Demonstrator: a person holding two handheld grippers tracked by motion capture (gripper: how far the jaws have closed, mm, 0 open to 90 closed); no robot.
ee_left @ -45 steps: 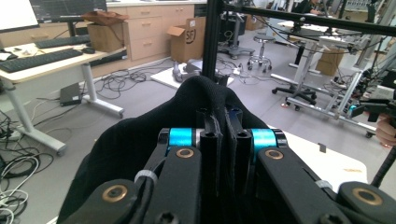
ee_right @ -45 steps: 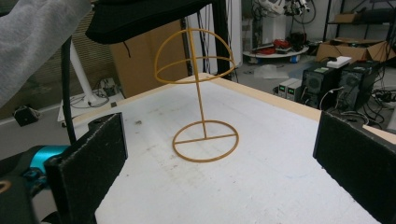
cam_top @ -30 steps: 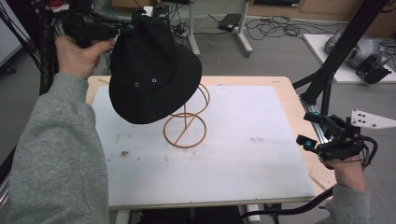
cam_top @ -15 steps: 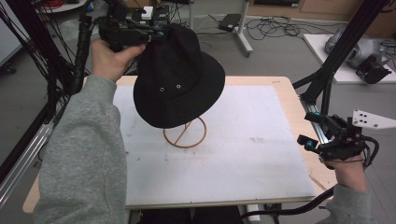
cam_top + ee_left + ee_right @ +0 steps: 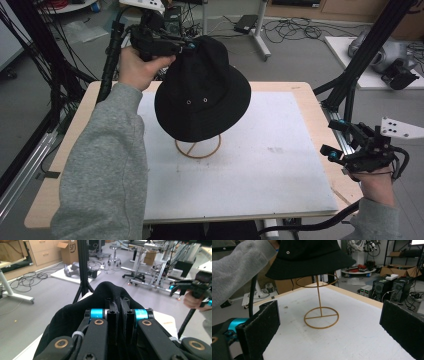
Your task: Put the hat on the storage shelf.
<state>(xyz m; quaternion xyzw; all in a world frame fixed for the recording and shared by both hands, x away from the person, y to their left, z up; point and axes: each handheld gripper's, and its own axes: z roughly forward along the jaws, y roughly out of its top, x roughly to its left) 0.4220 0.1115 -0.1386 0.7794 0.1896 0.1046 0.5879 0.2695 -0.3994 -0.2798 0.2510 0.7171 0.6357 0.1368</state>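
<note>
While the left tongs (image 5: 117,312) pinch the black hat's (image 5: 202,95) crown above the wire stand (image 5: 321,312), lower it level, centred over the ring; right tongs (image 5: 332,327) rest spread near the tabletop's (image 5: 280,170) right edge.

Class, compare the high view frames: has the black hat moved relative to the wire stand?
Yes. The black hat, pinched by the left tool, shifted rightward until it hangs over the wire stand.

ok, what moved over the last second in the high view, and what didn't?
The left gripper, shut on the crown of the black fabric bucket hat, carried it rightward across the table until it hangs over the gold wire hat stand. The hat is not yet seated: in the right gripper view the stand's top ring sits just under the brim. The stand and the open right gripper at the table's right edge stayed put.
</note>
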